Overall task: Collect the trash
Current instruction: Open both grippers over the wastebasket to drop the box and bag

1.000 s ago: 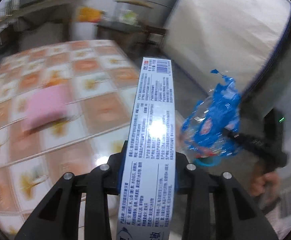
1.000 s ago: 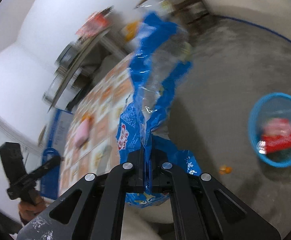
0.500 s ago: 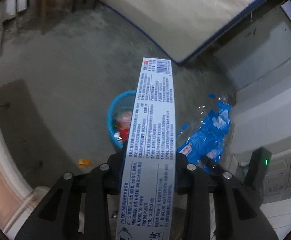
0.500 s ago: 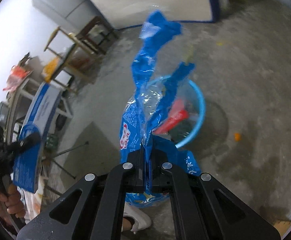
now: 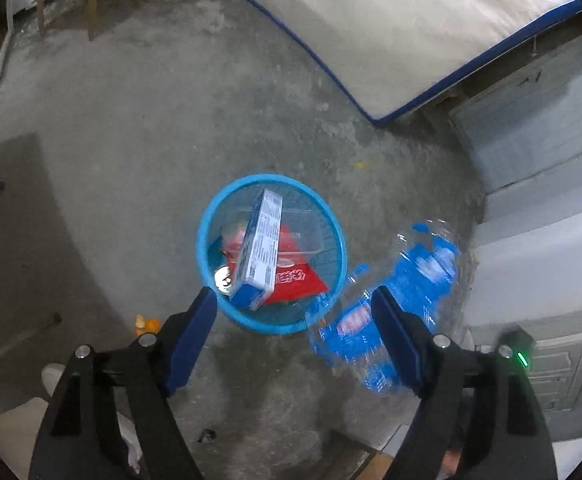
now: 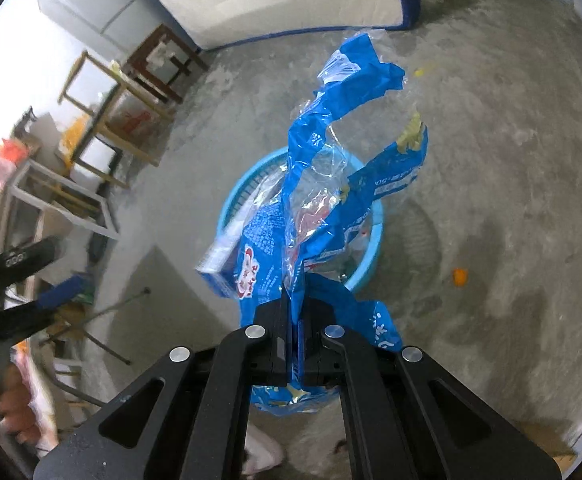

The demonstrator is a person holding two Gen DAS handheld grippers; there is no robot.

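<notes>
On the bare concrete floor [image 5: 131, 128], we are holding the blue wrapper [image 6: 331, 184] pinched in the right gripper [image 6: 293, 344], hanging just above the blue basket [image 5: 207, 248] and its box [image 5: 261, 248], while the left gripper [image 5: 293, 332], jaws just opened and empty, is hovering beside it.

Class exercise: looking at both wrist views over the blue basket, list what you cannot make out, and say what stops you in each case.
- Blue wrapper, left wrist view: print unreadable, motion blur.
- Long box, right wrist view: mostly hidden behind the wrapper, blurred.
- Blue basket contents, right wrist view: screened by the wrapper.
- Right gripper pads: wrapper folds cover the contact.
- Round shiny item in the basket: too small to identify.
</notes>
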